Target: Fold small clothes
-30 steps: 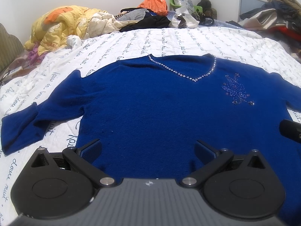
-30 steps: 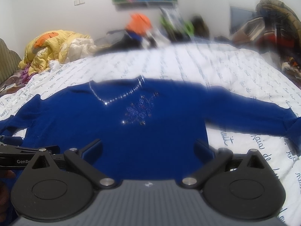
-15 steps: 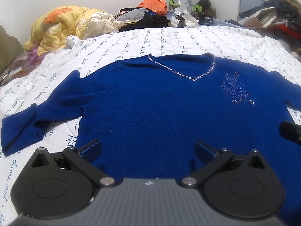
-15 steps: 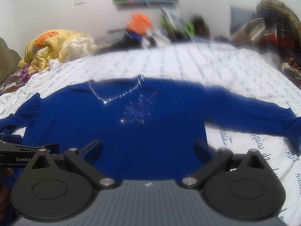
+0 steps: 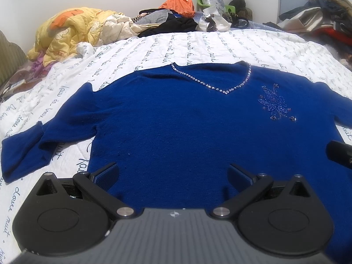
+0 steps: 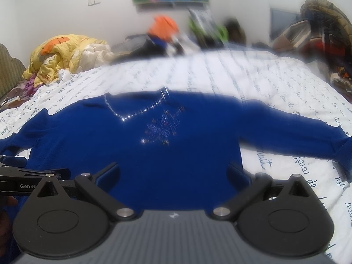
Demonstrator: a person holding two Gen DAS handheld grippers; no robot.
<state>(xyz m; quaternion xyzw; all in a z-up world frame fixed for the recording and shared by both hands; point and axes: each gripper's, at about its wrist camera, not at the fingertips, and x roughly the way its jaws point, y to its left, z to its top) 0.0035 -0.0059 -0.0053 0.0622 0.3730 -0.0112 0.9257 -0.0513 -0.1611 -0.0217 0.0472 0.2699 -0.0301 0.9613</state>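
Note:
A blue sweater (image 5: 176,121) with a rhinestone V-neck and a beaded flower lies flat, front up, on the bed, sleeves spread to both sides. It also shows in the right wrist view (image 6: 136,145). My left gripper (image 5: 173,173) is open and empty over the hem, left of middle. My right gripper (image 6: 173,171) is open and empty over the hem toward the right side. The left gripper shows at the left edge of the right wrist view (image 6: 26,176), and a part of the right gripper at the right edge of the left wrist view (image 5: 341,154).
The bed has a white quilt with script print (image 5: 198,48). A yellow blanket (image 5: 70,30) is heaped at the far left. Clothes and bags (image 5: 176,15) pile along the far edge, more clothes at the right (image 5: 325,15).
Both grippers have crept slightly forward over the hem. The sweater has not moved.

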